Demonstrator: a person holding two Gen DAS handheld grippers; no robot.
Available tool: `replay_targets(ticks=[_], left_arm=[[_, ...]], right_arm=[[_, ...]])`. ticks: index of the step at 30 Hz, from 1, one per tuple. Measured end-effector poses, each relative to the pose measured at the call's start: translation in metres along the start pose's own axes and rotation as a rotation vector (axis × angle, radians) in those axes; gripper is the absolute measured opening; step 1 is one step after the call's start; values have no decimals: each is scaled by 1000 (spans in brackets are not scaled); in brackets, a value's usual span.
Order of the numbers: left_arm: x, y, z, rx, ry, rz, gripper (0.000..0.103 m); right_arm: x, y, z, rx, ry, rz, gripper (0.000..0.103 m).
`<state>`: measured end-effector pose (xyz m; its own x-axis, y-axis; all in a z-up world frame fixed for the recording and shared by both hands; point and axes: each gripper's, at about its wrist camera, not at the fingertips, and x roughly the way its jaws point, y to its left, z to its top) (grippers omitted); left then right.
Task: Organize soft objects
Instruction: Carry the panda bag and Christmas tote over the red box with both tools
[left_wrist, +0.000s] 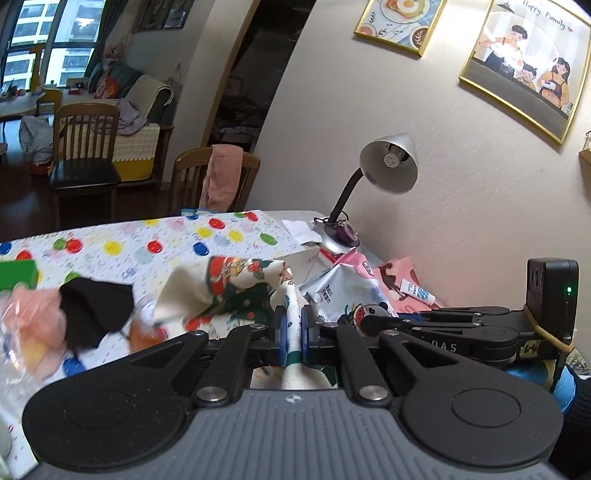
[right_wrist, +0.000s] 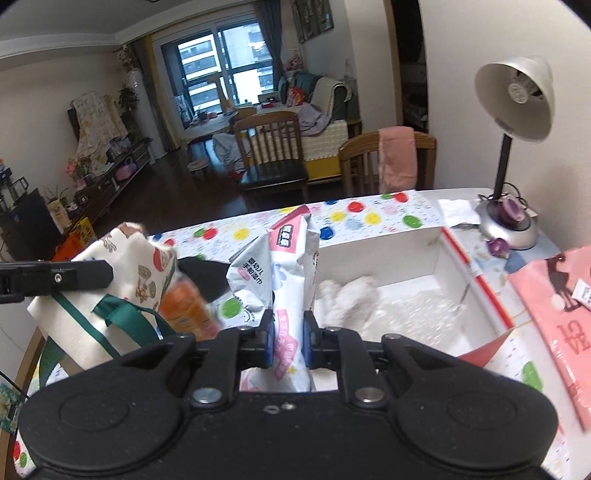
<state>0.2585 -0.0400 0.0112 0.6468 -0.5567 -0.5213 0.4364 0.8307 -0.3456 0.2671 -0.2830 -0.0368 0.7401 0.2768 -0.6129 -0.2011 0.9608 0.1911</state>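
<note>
My left gripper (left_wrist: 293, 326) is shut on the rim of a cream cloth tote bag (left_wrist: 236, 291) with a cartoon print and green straps, held above the table. The bag also shows in the right wrist view (right_wrist: 122, 280). My right gripper (right_wrist: 289, 334) is shut on a white and pink wet-wipes pack (right_wrist: 290, 266), held upright beside the bag; the pack shows in the left wrist view (left_wrist: 340, 291). A black cloth (left_wrist: 98, 308) and a pink soft item (left_wrist: 33, 317) lie on the polka-dot tablecloth (left_wrist: 129, 240). An orange item (right_wrist: 183, 310) lies by the bag.
A white cardboard box (right_wrist: 388, 254) holding white soft material (right_wrist: 347, 299) stands ahead right. A silver desk lamp (right_wrist: 513, 96) stands at the table's far right corner by the wall. Pink printed packaging (right_wrist: 554, 314) lies at right. A green block (left_wrist: 18, 275) sits at left. Wooden chairs stand beyond the table.
</note>
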Motion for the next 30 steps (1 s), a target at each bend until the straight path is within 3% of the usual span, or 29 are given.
replay_targets(ticks=[19, 24, 30], left_arm=[[111, -86, 90, 31, -36, -15, 7], [143, -102, 90, 42, -9, -24, 7], [189, -94, 71, 26, 55, 13, 7]], right_arm=[[41, -112, 32, 24, 30, -81, 13], [58, -131, 33, 31, 64, -101, 13], [80, -145, 26, 33, 119, -111, 14]])
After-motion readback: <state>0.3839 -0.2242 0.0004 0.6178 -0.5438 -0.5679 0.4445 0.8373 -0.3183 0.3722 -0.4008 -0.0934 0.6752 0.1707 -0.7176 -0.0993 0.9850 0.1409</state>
